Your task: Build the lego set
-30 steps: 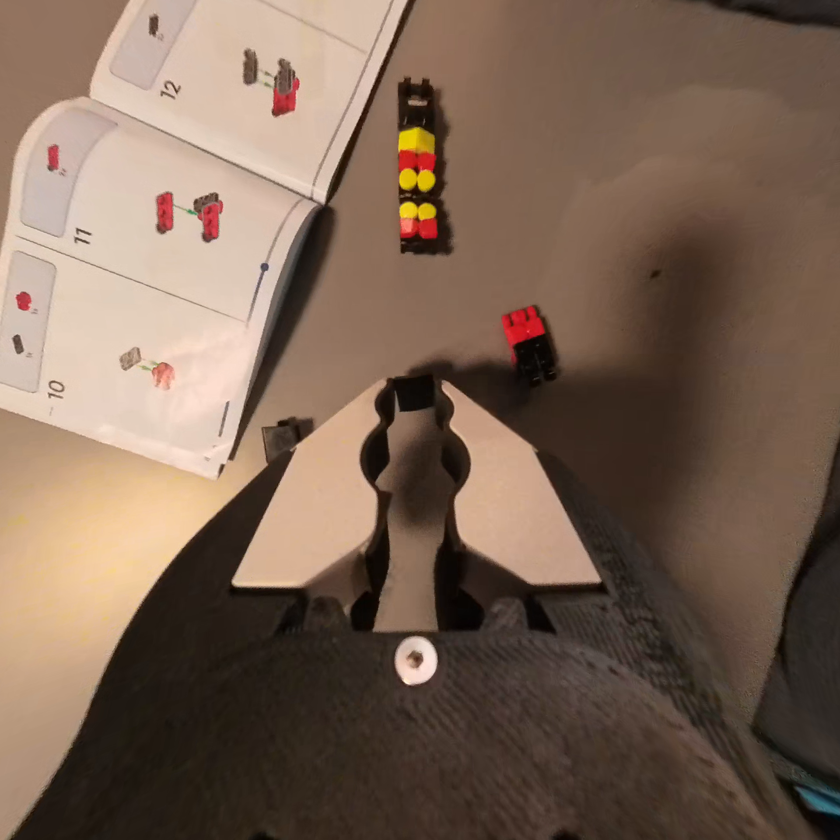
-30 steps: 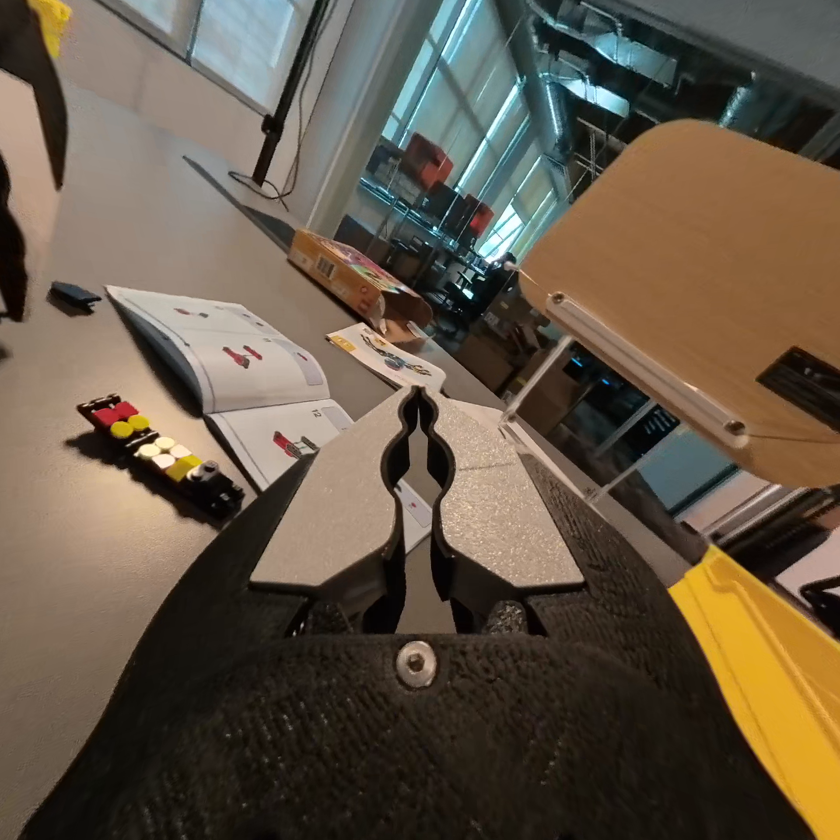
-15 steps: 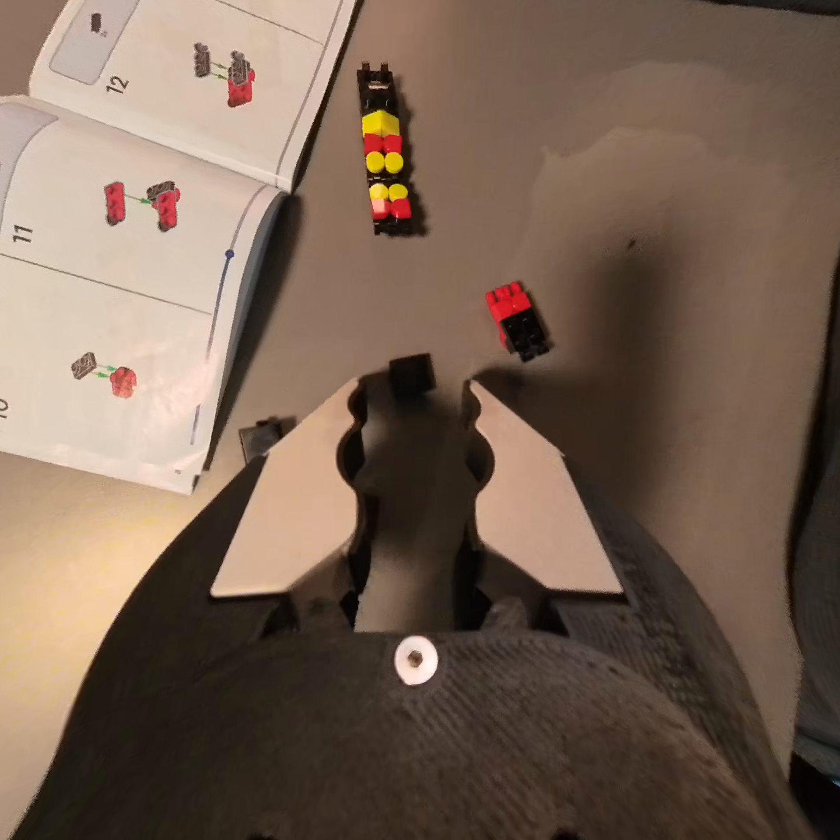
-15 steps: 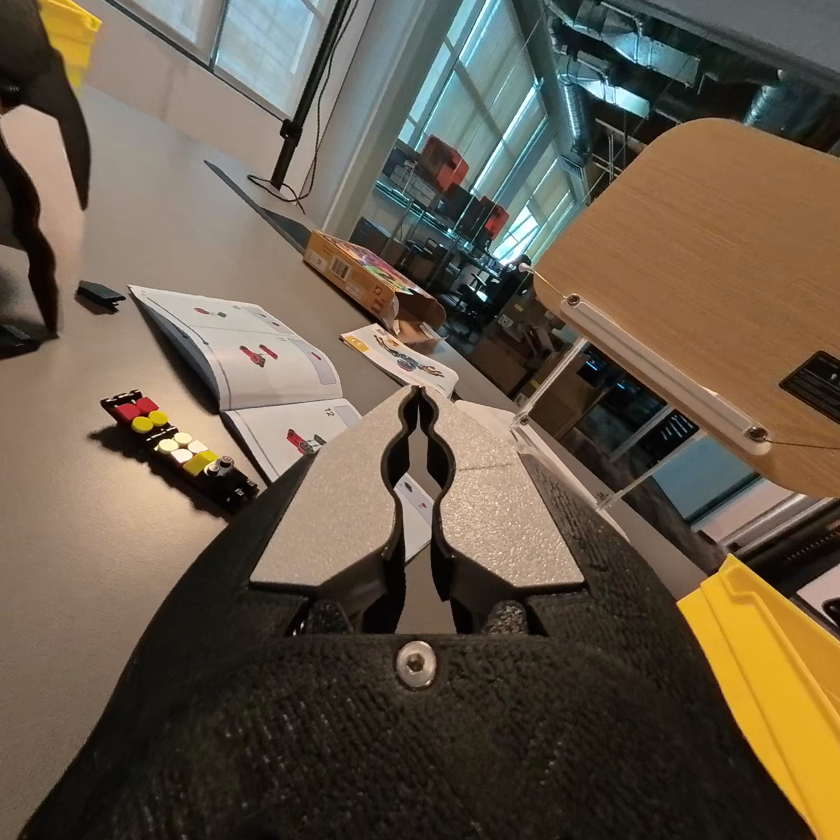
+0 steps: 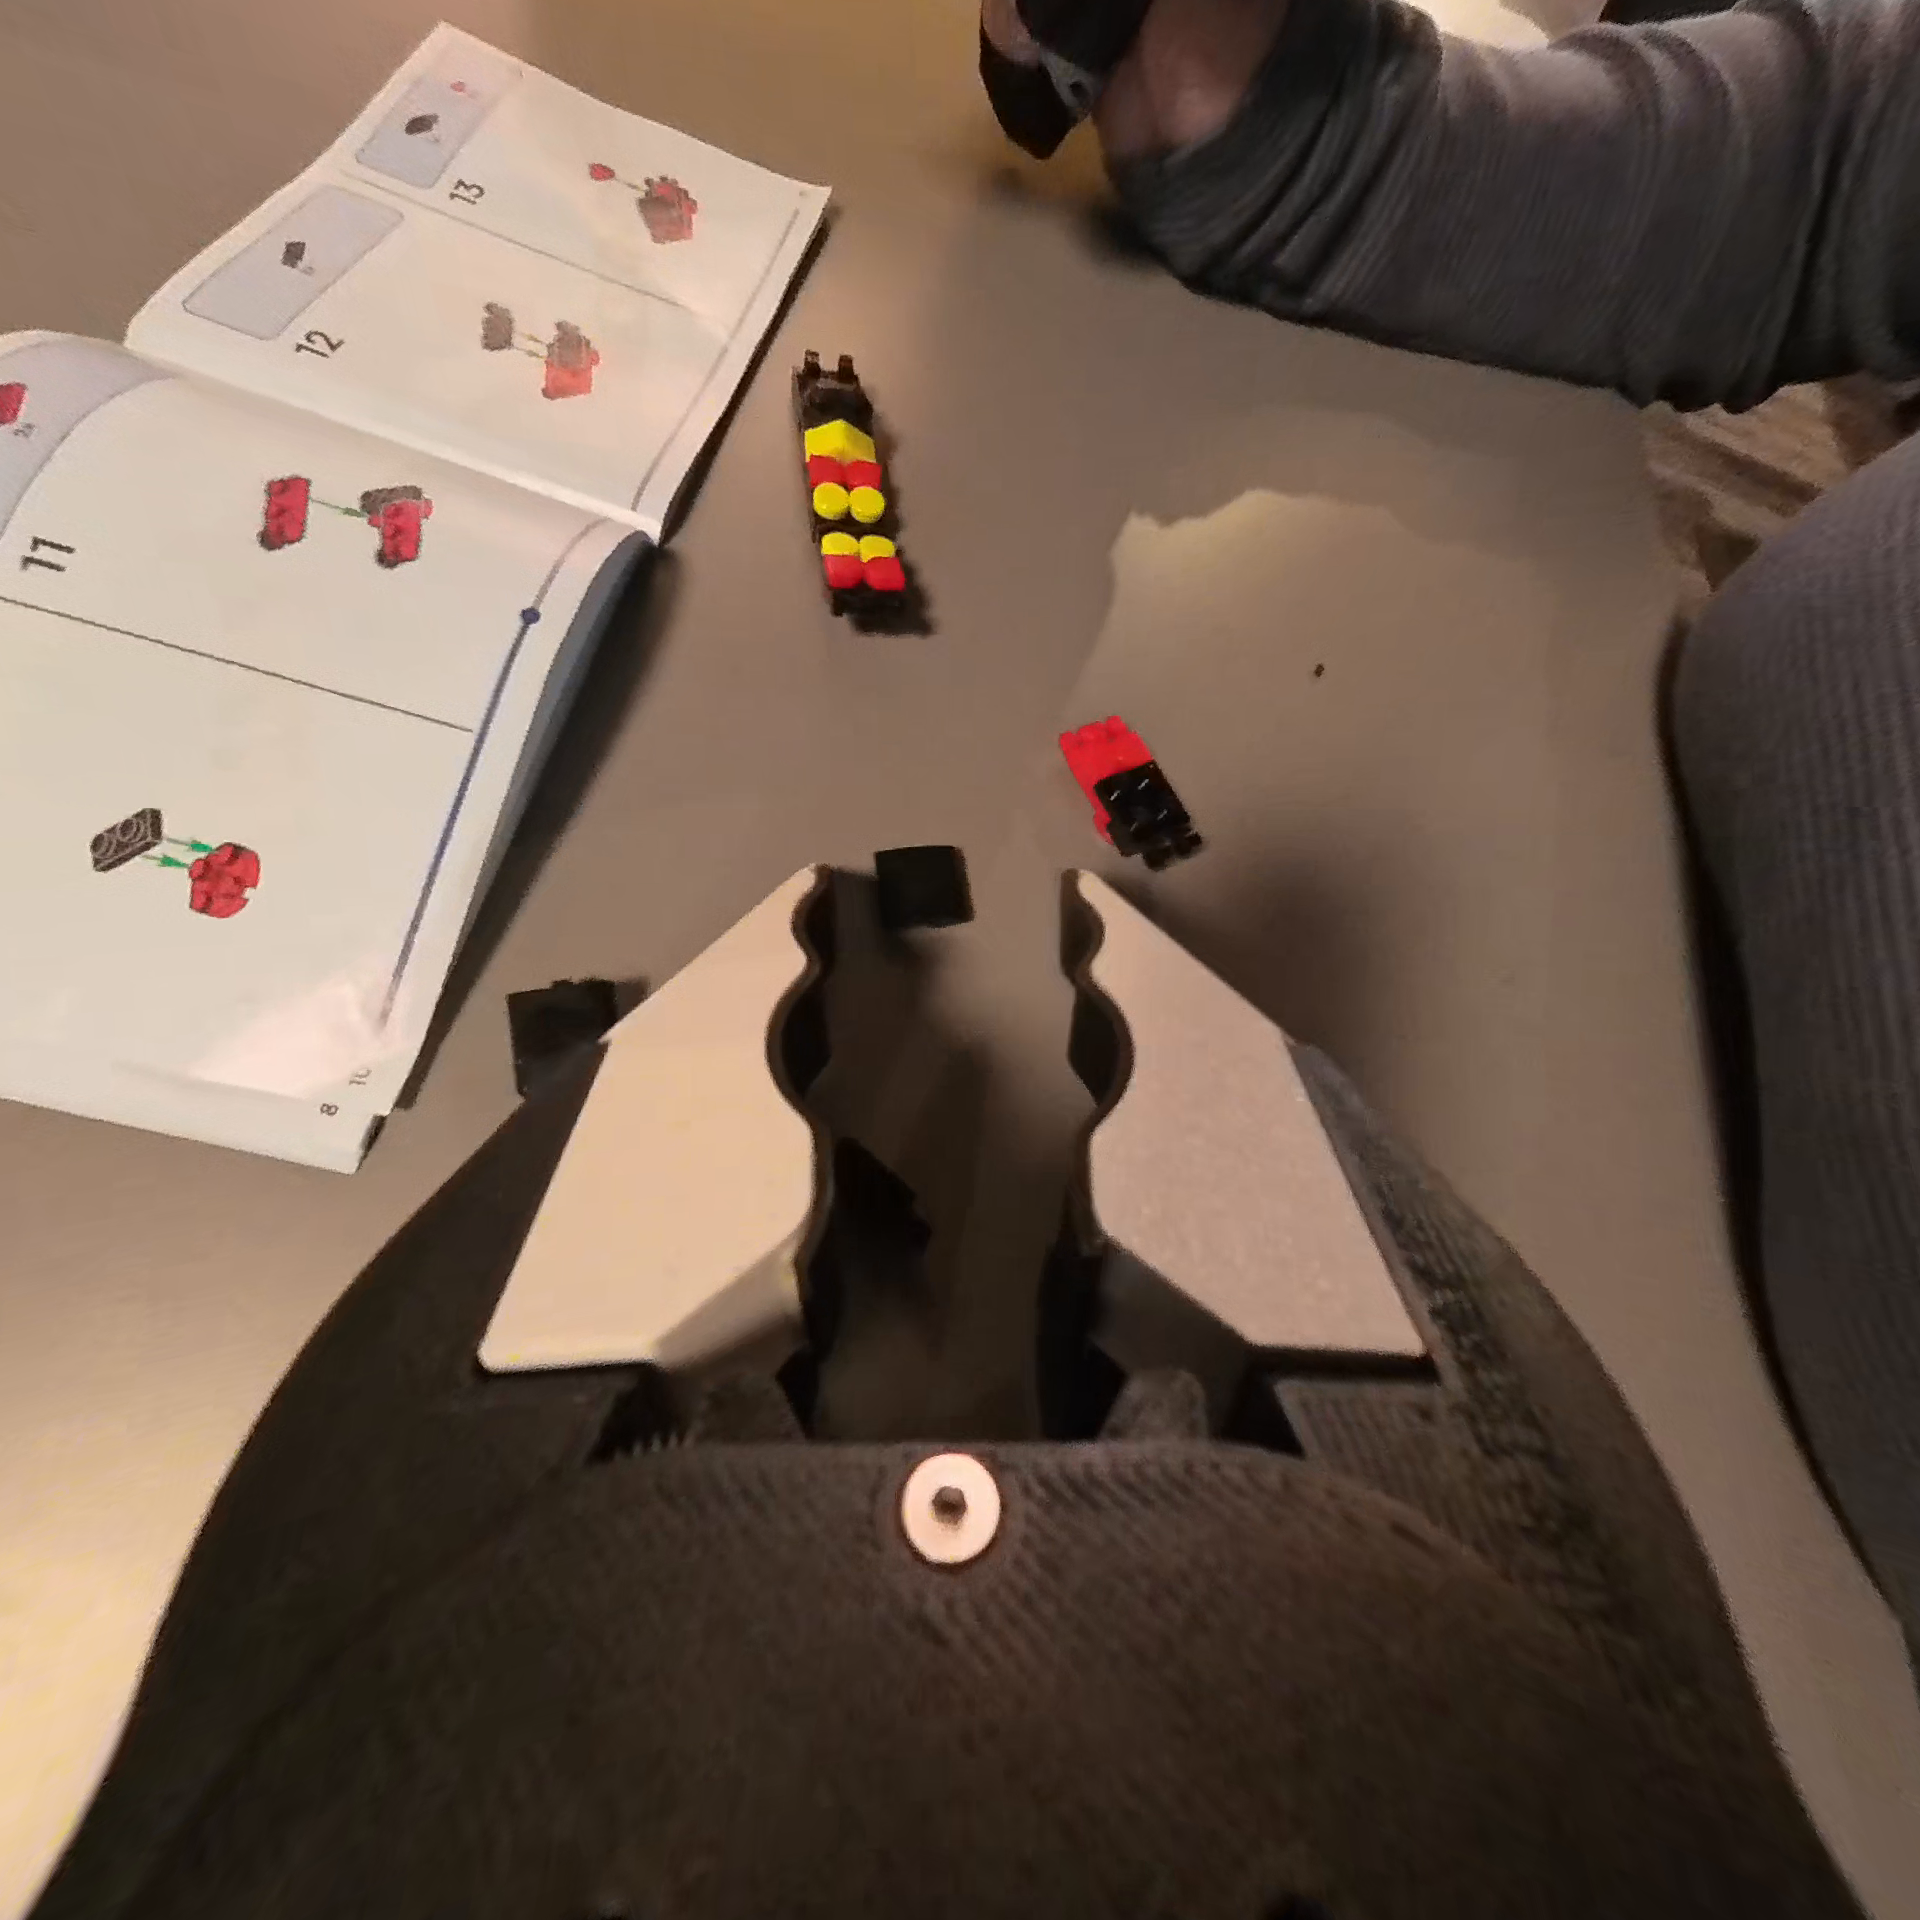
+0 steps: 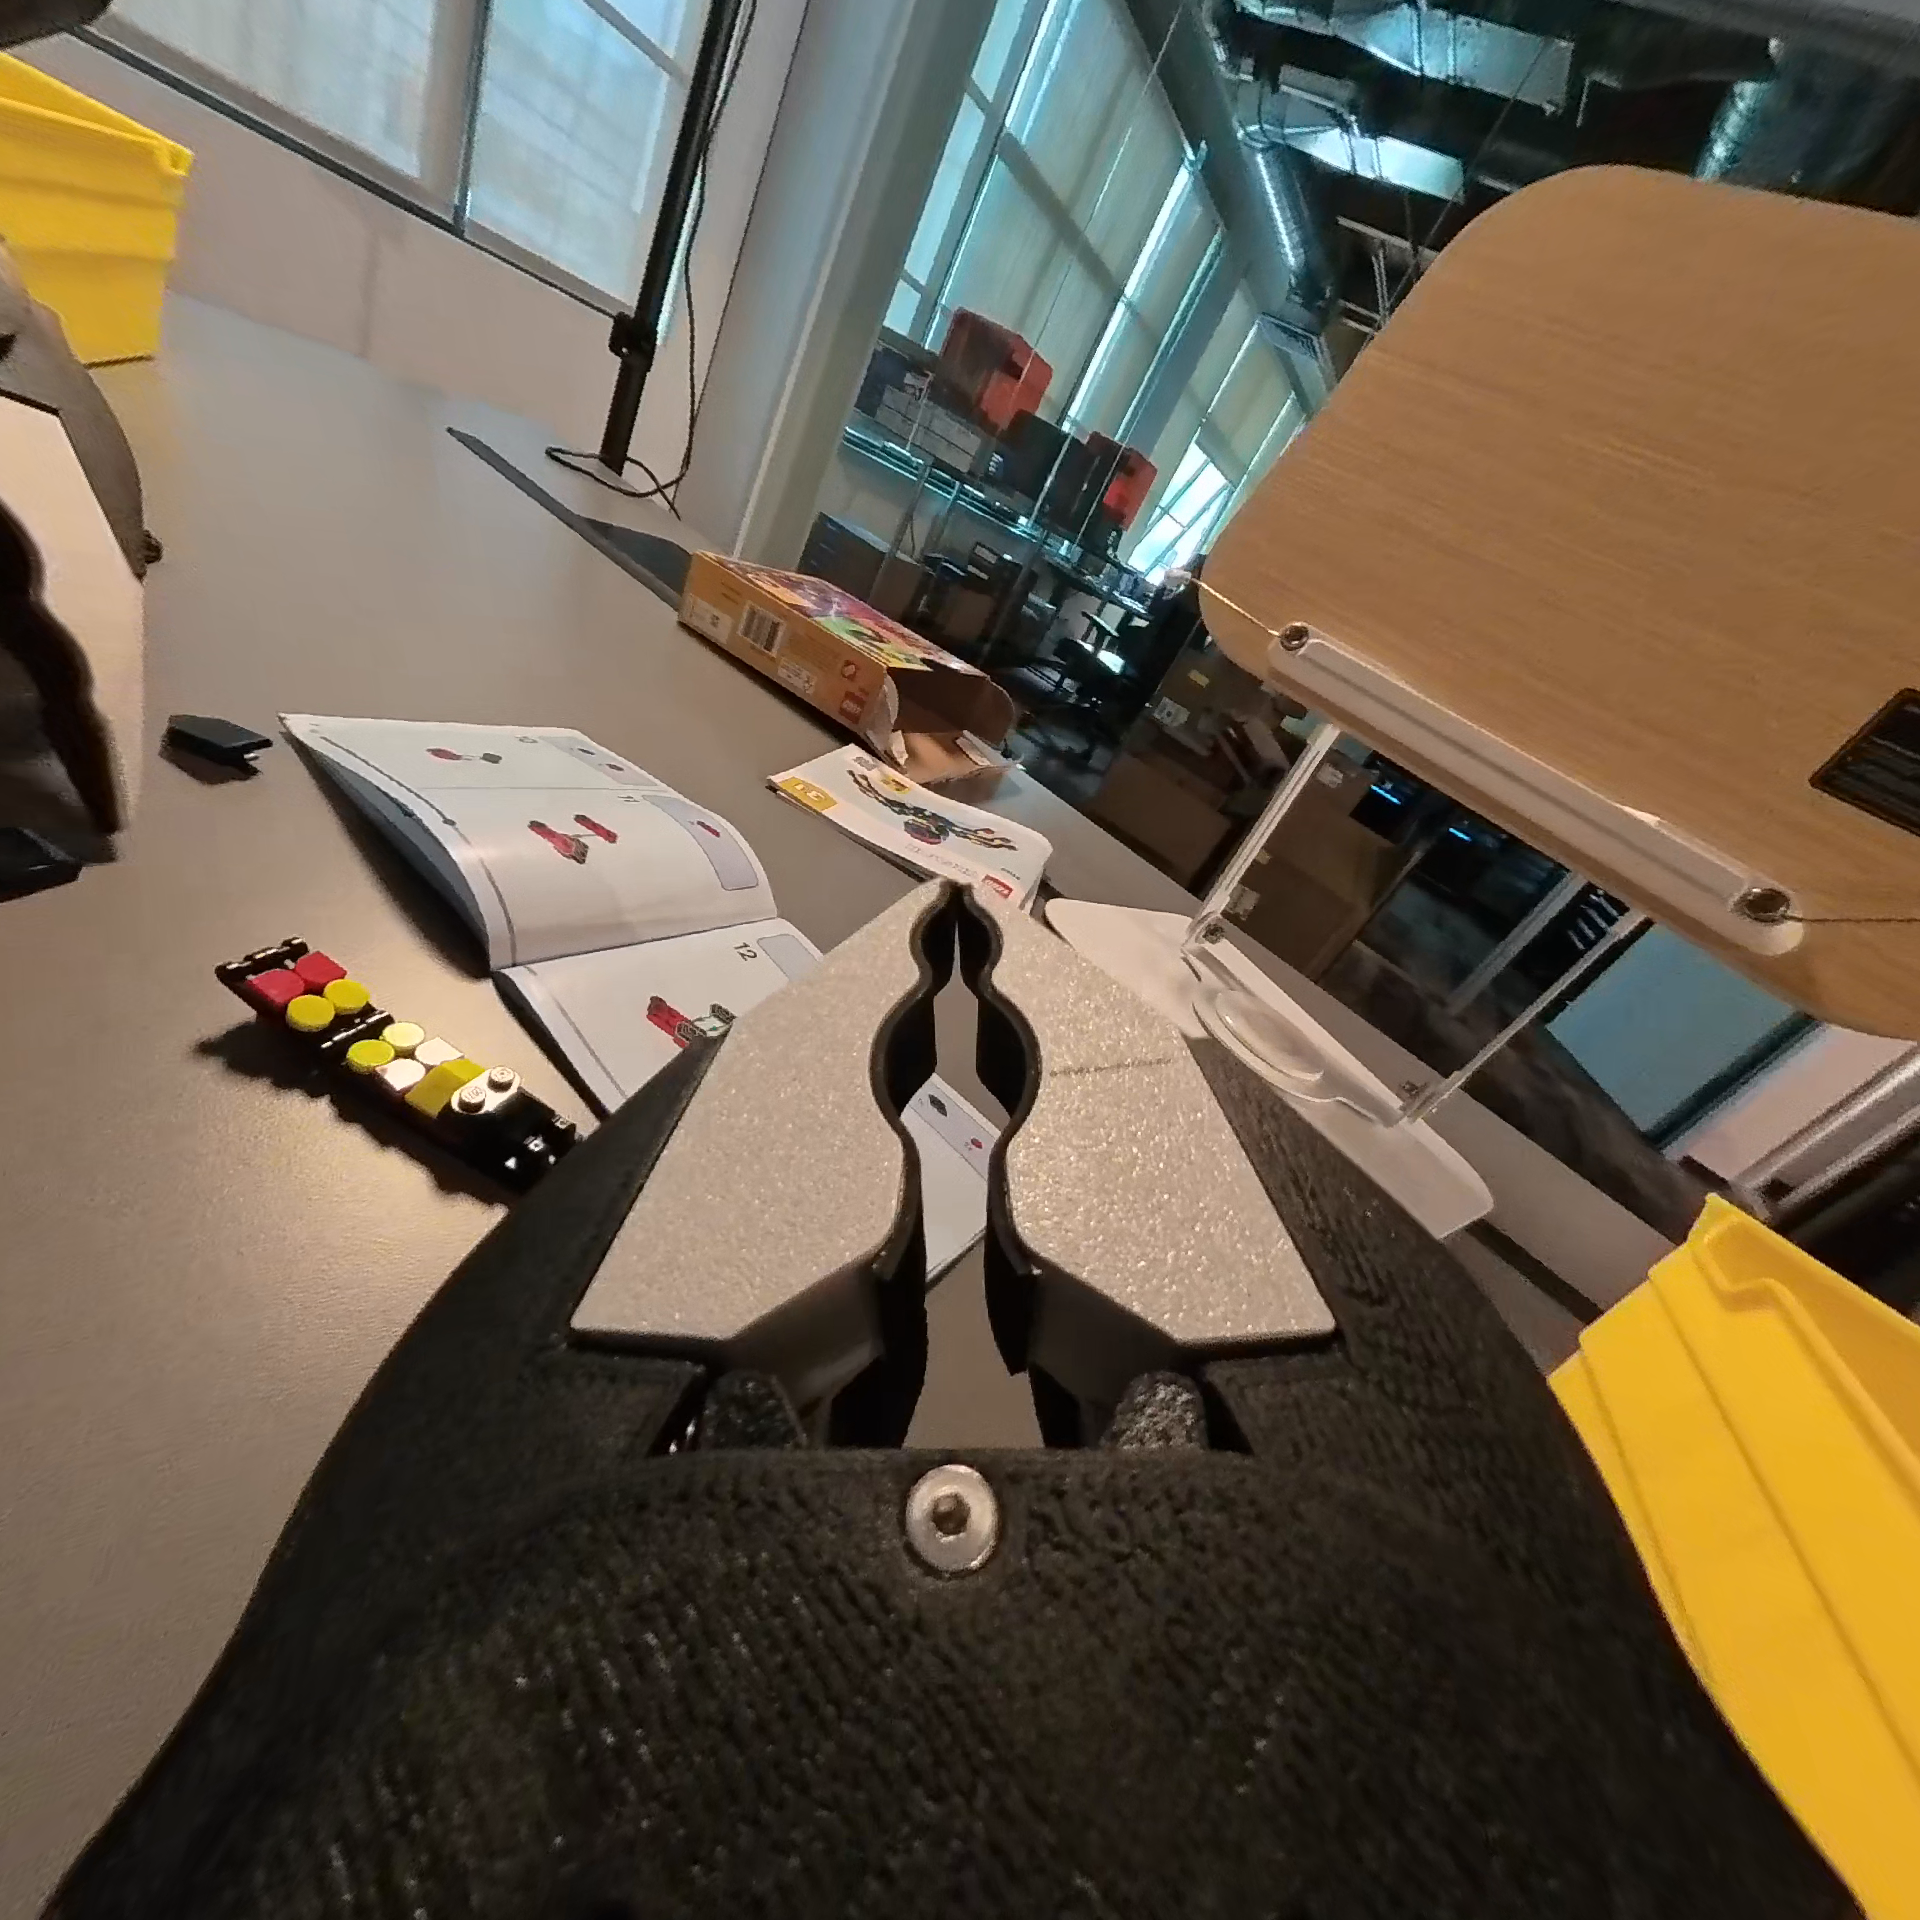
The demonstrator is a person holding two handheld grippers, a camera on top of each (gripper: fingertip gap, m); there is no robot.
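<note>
Left gripper [image 5: 943, 883]: fingers wide apart, empty, over the table [image 5: 1351, 582].
Black brick [image 5: 923, 885]: on the table between the fingertips, touching neither.
Red-and-black piece [image 5: 1127, 792]: just right of the brick.
Long strip [image 5: 850, 497]: beyond the brick.
Booklet [image 5: 312, 582]: left of the brick.
Right gripper [image 6: 956, 906]: fingers closed together, empty.

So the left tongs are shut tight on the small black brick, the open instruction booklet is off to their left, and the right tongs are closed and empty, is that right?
Not quite. The left tongs are open, and the small black brick lies loose on the table between their tips, as the left wrist view shows. The open instruction booklet does lie to their left, and the right tongs are closed and empty.
</note>
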